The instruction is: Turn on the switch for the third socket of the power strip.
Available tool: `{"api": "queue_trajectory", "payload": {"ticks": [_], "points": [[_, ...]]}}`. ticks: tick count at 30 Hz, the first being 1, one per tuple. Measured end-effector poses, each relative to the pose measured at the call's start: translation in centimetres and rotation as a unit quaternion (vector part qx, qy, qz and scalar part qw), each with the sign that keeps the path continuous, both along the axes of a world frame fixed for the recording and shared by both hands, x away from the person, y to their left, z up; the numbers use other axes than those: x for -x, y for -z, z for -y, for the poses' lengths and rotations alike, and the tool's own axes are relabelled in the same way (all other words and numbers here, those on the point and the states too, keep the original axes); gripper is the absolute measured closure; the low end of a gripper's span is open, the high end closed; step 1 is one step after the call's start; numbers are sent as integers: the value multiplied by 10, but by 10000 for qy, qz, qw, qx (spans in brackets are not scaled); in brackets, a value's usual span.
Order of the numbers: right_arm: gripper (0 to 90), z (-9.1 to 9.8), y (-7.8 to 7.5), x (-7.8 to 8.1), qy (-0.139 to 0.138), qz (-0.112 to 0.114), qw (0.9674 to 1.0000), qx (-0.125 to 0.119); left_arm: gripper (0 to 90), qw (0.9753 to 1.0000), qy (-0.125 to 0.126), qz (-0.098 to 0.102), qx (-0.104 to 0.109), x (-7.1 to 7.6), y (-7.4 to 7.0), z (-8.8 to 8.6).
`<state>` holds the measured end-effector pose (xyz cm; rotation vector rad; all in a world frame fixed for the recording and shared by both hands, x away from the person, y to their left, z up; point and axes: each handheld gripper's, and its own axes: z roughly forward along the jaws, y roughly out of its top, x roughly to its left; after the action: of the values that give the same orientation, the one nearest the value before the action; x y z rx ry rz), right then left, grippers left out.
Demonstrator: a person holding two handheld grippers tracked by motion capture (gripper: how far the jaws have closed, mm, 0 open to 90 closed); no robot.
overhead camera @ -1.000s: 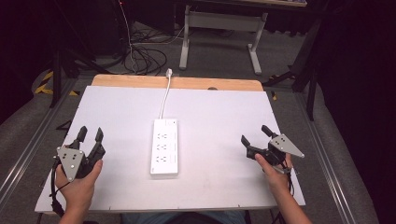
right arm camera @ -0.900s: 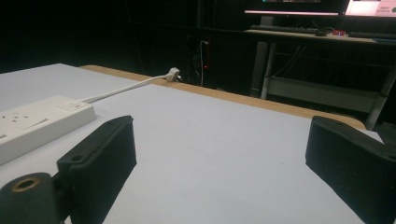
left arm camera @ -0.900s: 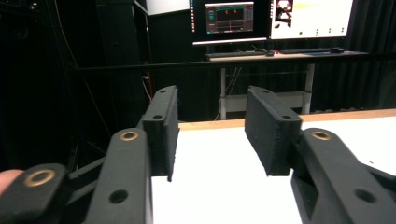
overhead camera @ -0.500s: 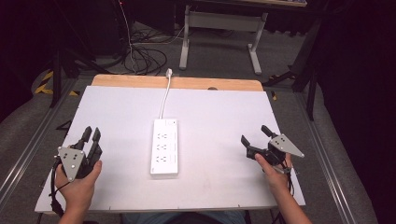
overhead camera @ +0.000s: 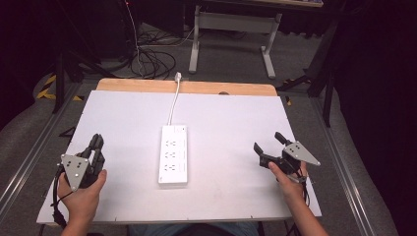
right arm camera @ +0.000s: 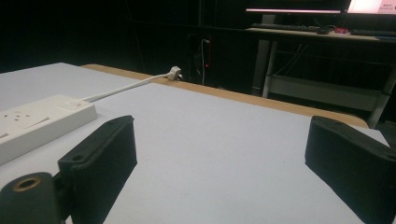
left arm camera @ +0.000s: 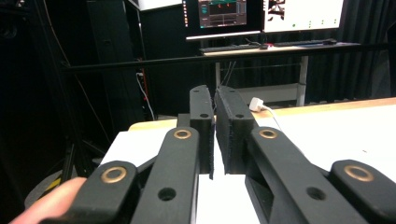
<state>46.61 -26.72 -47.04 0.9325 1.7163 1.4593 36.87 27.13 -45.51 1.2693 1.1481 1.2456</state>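
Your left gripper (overhead camera: 96, 147), near the bench's (overhead camera: 231, 105) left edge: jaws just closed, nothing between. Right gripper (overhead camera: 268, 147), near the right edge: jaws wide, empty. Power strip (overhead camera: 173, 155): bench centre, well apart from both, bare board either side.

A white board (overhead camera: 236, 118) covers the wooden table (overhead camera: 196, 87). Beyond it stand a grey desk frame (overhead camera: 231, 22), loose floor cables (overhead camera: 152, 59) and, seemingly, 2 lit monitors (left arm camera: 261, 11).
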Motion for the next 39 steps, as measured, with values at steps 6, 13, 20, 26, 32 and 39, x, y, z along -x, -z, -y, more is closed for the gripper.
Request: {"api": "queue_trajectory", "payload": {"ticks": [6, 13, 20, 26, 32, 39], "points": [[96, 0, 0, 0, 2, -4, 10000, -1, 883, 10000, 75, -9, 1, 0, -1, 0], [96, 0, 0, 0, -1, -2, 10000, -5, 892, 9998, 178, -123, 40, 1, -2, 2], [97, 0, 0, 0, -11, -4, 10000, -13, 898, 9994, 279, -180, -18, 1, -3, 5], [97, 0, 0, 0, -4, 2, 10000, -11, 898, 9992, 326, -217, -39, 0, -3, 5], [97, 0, 1, 0, 8, -19, 10000, 11, 898, 9985, 486, -267, 32, -3, -6, 9], [97, 0, 1, 0, 20, -24, 10000, 27, 898, 9971, 678, -298, 157, -8, -10, 15]]}}
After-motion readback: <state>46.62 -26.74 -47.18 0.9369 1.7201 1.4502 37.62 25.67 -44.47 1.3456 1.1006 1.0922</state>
